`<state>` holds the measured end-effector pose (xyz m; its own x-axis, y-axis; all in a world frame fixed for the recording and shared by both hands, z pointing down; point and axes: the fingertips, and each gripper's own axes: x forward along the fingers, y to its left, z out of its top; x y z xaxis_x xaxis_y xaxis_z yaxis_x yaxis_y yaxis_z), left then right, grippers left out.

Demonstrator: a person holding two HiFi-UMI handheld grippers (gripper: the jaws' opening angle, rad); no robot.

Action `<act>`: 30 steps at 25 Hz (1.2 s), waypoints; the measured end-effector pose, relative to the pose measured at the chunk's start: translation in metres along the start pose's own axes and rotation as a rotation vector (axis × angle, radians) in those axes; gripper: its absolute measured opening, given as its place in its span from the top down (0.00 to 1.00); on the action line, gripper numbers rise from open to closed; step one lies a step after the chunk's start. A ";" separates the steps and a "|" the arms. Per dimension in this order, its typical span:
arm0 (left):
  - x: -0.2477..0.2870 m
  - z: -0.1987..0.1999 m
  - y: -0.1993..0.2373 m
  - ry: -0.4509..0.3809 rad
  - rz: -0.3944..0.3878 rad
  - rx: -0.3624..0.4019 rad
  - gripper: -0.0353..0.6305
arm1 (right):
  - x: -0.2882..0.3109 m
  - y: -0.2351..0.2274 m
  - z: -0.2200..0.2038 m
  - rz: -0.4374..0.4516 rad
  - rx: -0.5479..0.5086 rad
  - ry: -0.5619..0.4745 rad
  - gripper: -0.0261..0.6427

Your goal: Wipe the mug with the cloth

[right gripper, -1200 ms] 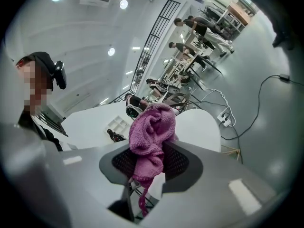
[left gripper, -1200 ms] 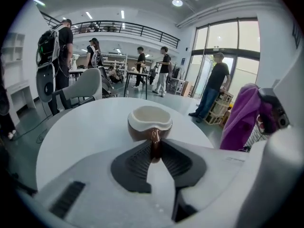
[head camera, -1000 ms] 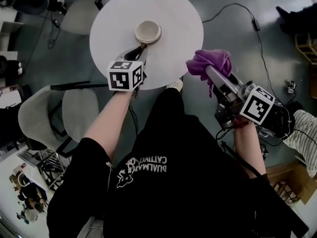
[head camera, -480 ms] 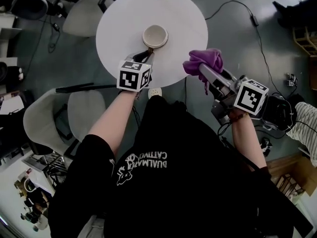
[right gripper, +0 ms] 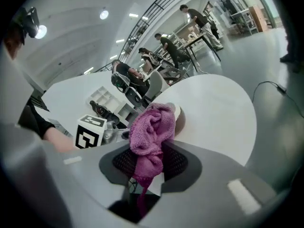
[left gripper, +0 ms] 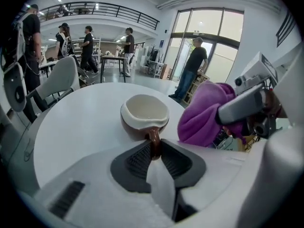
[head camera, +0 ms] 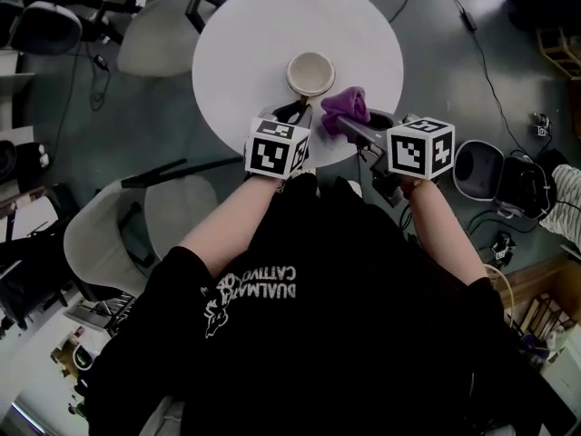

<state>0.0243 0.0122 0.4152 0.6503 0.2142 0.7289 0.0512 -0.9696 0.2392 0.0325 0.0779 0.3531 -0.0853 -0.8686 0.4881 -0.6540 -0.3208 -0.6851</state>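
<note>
The mug [head camera: 310, 73] sat toward the table's [head camera: 236, 44] near edge, its handle pinched by the left gripper [left gripper: 153, 151]. It looked like rigid, breakable ceramic, best steadied there. The right gripper [right gripper: 151, 163] clenched the soft, limp cloth [right gripper: 151, 127] just beside it.

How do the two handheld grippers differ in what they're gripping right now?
The left gripper pinches the mug by its thin handle; the right gripper clamps a bunched purple cloth. The left gripper's load stands on the table; the right gripper's is held beside it. Both are shut on something.
</note>
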 end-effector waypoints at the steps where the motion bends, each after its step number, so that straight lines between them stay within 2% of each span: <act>1: 0.000 0.000 0.000 0.002 -0.010 0.003 0.85 | 0.008 -0.001 -0.003 -0.025 -0.005 0.022 0.78; 5: -0.001 0.001 -0.001 0.010 -0.047 0.012 0.85 | 0.035 -0.003 -0.004 -0.133 -0.060 0.049 0.78; 10: -0.001 0.000 -0.001 0.032 -0.091 0.044 0.85 | 0.050 -0.001 0.001 -0.198 -0.027 0.005 0.78; 15: -0.001 0.002 -0.002 0.041 -0.124 0.072 0.85 | 0.052 -0.002 0.002 -0.195 0.023 -0.039 0.78; 22: -0.002 0.002 -0.003 0.074 -0.161 0.093 0.85 | 0.053 -0.003 0.001 -0.202 0.001 -0.042 0.78; 26: 0.000 0.000 -0.003 0.119 -0.198 0.109 0.85 | 0.054 -0.005 -0.002 -0.167 -0.021 -0.028 0.78; 30: 0.000 -0.001 -0.003 0.162 -0.204 0.141 0.85 | 0.052 -0.008 -0.005 -0.119 -0.036 0.008 0.78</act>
<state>0.0230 0.0148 0.4152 0.4867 0.4112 0.7708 0.2802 -0.9092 0.3080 0.0297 0.0374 0.3862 -0.0114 -0.8218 0.5697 -0.6864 -0.4079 -0.6020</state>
